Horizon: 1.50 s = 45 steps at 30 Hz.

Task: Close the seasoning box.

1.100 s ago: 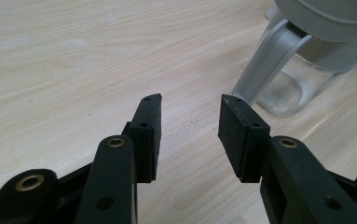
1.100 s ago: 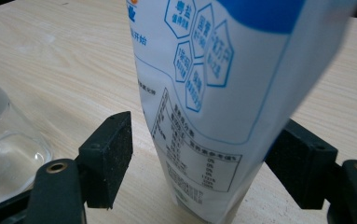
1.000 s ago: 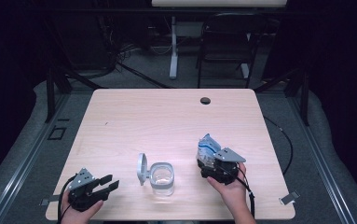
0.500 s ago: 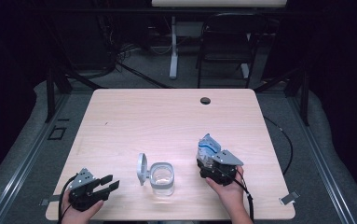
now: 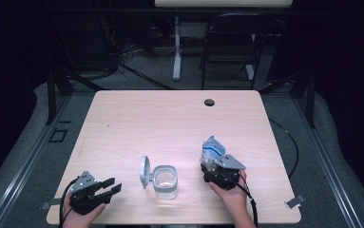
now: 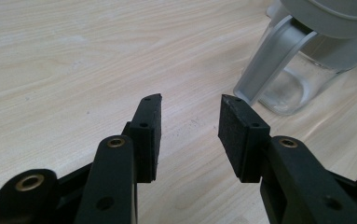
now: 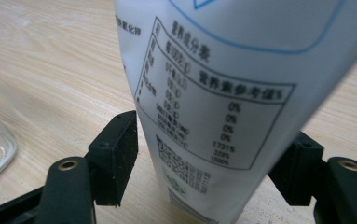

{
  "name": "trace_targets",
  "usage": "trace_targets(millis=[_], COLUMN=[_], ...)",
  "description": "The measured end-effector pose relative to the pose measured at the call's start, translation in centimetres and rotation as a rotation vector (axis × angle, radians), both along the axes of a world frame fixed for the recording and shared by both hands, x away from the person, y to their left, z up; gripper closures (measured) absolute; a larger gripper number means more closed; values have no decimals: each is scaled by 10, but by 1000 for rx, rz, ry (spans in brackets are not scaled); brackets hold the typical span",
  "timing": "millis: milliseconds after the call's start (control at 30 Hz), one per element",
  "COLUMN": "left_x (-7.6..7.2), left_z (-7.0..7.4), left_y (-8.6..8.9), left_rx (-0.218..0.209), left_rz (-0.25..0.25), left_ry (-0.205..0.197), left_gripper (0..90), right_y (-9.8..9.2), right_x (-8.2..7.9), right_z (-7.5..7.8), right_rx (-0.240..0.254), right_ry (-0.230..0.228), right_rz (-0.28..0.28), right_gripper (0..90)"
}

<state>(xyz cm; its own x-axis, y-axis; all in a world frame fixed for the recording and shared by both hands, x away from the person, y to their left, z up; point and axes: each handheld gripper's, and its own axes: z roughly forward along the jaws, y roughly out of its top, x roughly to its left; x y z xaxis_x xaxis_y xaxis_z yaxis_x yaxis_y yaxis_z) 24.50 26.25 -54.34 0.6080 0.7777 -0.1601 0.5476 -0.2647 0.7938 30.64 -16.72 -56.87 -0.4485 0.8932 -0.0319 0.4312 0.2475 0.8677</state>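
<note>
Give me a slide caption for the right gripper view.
White pouch with a printed nutrition table stands between the right tool's black jaws on the wooden table.

Table (image 5: 170,123): light wood-grain top, rounded corners, standing on a grey floor (image 5: 341,156).

Round dark cable hole (image 5: 209,102): set in the top at 12 o'clock, near the far edge, slightly right of centre.

Clear glass jar (image 5: 166,181): stands directly on the top at about 6 o'clock, near the front edge; its grey hinged lid (image 5: 144,171) is flipped open and stands up at the jar's 9 o'clock side.

White and blue pouch (image 5: 212,151): at about 4 o'clock of the table's centre, upright, with printed panel; whether its base rests on the wood cannot be told.
</note>
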Motion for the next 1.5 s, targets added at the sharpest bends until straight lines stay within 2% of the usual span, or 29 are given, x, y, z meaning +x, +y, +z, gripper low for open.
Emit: trace_targets(millis=[300, 433, 600, 1500], left_x=[0, 0, 0, -1], left_z=[-1, 0, -1, -1], left_y=[0, 1, -1, 0], left_rx=[-3, -3, -9, -8], left_rz=[2, 2, 5, 8], left_ry=[6, 10, 2, -1], left_gripper=[601, 601, 601, 601], right_y=[2, 3, 3, 4], right_x=[2, 2, 3, 5], right_z=[-3, -4, -4, -5], right_rx=[-7, 6, 4, -17], right_ry=[-9, -8, -11, 4], right_rz=[-15, -20, -32, -30], right_gripper=[333, 335, 356, 365])
